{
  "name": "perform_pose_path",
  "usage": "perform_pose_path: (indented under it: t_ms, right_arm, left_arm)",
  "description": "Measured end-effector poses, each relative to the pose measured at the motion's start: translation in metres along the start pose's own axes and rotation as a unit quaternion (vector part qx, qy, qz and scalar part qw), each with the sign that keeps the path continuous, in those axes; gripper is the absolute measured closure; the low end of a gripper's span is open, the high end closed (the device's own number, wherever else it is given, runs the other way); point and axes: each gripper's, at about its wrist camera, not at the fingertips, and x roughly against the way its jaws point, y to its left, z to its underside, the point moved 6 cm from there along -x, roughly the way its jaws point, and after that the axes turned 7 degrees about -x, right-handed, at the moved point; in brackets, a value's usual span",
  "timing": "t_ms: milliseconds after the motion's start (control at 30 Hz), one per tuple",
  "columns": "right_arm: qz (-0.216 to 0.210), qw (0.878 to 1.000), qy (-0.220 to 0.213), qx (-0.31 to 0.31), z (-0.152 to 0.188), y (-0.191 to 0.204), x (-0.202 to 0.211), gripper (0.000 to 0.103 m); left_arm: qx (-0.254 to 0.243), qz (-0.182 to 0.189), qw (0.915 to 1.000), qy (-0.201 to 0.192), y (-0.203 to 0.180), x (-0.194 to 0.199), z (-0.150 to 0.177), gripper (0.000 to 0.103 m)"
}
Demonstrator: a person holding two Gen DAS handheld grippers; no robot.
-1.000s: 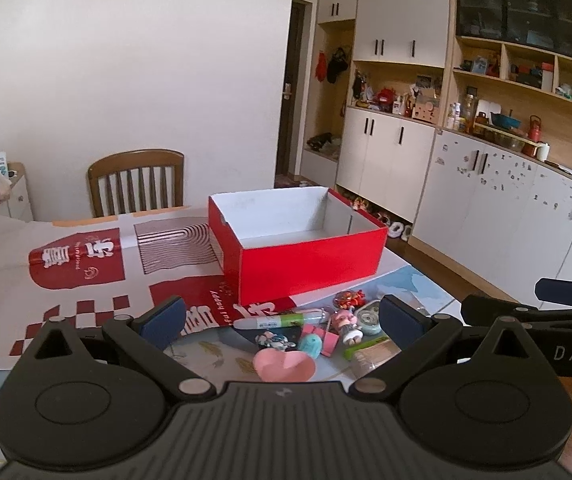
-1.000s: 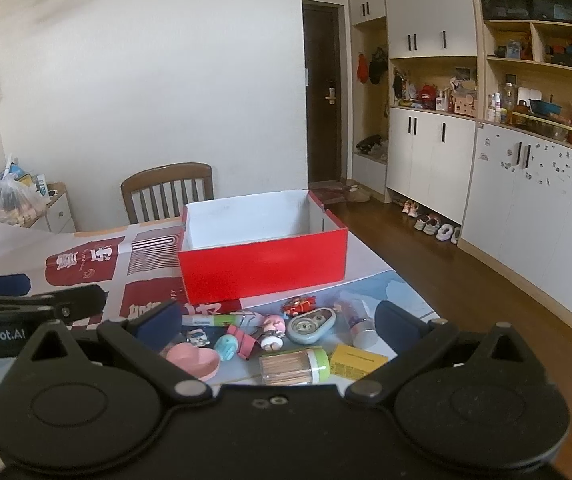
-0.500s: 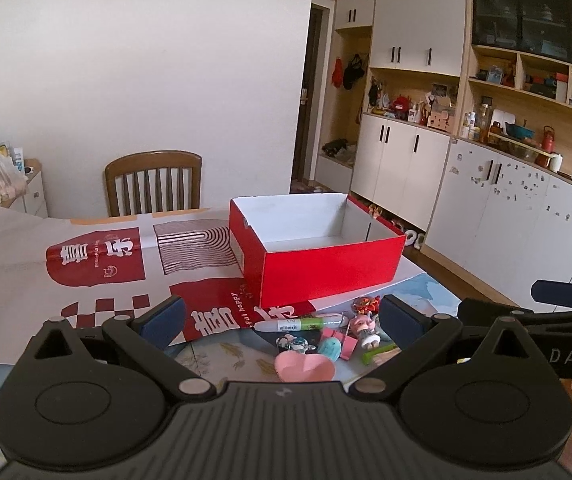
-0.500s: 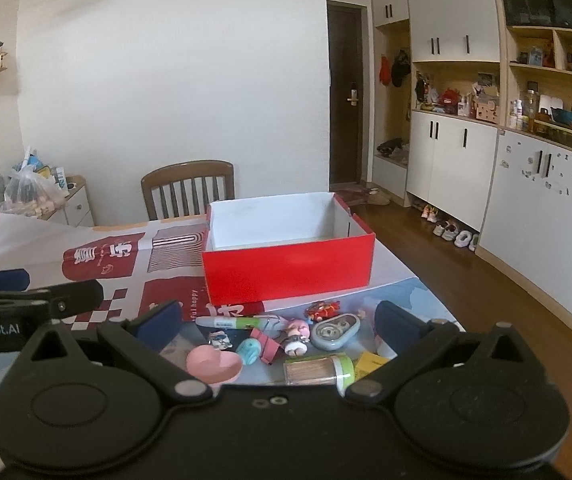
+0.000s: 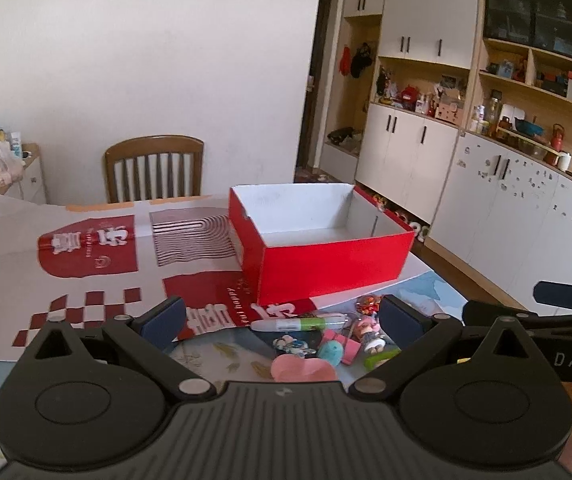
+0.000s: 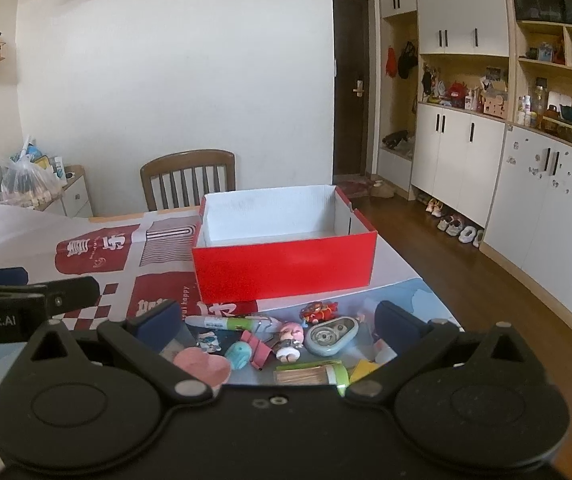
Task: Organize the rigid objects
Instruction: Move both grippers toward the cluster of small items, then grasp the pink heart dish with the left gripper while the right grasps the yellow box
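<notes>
Right wrist view: small rigid bits lie in a loose pile on the table (image 6: 414,286), just in front of the red box (image 6: 284,270), none inside it yet.
Marker (image 6: 226,323): lies flat, long axis across my view, nearest the box. Hard, light, smooth barrel, prob. rolls; I'd pinch mid-barrel across the width.
Figurine (image 6: 289,339): pink-haired doll on its side, mid-pile. Light, hard plastic, thin limbs look breakable; I'd take it by the head or torso.
Tape dispenser (image 6: 332,335): flat oval shell beside the doll, touching or nearly so. Stiff, slick; grip across the narrow sides.
Toothpick jar (image 6: 314,375): clear cylinder w/ green cap, on its side, closest to me. Will roll, and I can't tell if the lid is tight, so grip the body.
Pink dish (image 6: 202,364): shallow, left of pile, partly hidden by my gripper body; take it by the rim.
Right gripper (image 6: 278,326): jaws spread wide, nothing between them, hanging above the pile.
Left gripper (image 5: 282,316): also wide open, empty, aimed at the same pile from the left.
Box: open top, white inside, looks empty.
Judgement: first pick not yet made; marker is the easiest start.
</notes>
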Motion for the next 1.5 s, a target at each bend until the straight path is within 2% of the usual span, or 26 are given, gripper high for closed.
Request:
perform_pose_path:
  t_ms: [267,400,533,733,867,1100,1200,1333,1500]
  right_arm:
    - [-0.003,1.0,0.022,-0.001,0.0,-0.019,-0.022,0.0]
    - [-0.003,0.999,0.046,-0.006,0.002,-0.035,-0.039,0.0]
    - [0.002,0.997,0.075,0.001,0.009,-0.055,-0.061,0.001]
    - [0.004,0.991,0.126,0.049,0.03,-0.082,-0.095,0.006]
    - [0.008,0.984,0.163,0.064,0.045,-0.098,-0.116,0.01]
    - [-0.002,0.974,0.207,0.092,0.065,-0.112,-0.144,0.015]
    - [-0.012,0.969,0.223,0.105,0.07,-0.114,-0.151,0.02]
    - [-0.027,0.964,0.237,0.116,0.072,-0.116,-0.157,0.027]
    - [-0.043,0.959,0.246,0.133,0.074,-0.115,-0.16,0.035]
  left_arm:
    - [0.004,0.016,0.9993,0.032,-0.012,-0.036,0.0,0.0]
    - [0.006,0.024,0.9978,0.061,-0.018,-0.061,0.005,0.0]
    - [0.014,0.027,0.9943,0.102,-0.019,-0.09,0.019,0.0]
    - [0.021,0.023,0.9855,0.167,-0.017,-0.132,0.052,0.0]
    - [0.013,0.016,0.9814,0.191,-0.017,-0.15,0.07,0.0]
    - [0.034,0.009,0.975,0.219,-0.016,-0.172,0.088,0.001]
    - [0.022,0.003,0.9738,0.226,-0.019,-0.178,0.092,0.007]
    - [0.004,-0.003,0.9756,0.219,-0.024,-0.18,0.093,0.009]
    - [-0.016,0.003,0.9786,0.205,-0.031,-0.184,0.093,0.02]
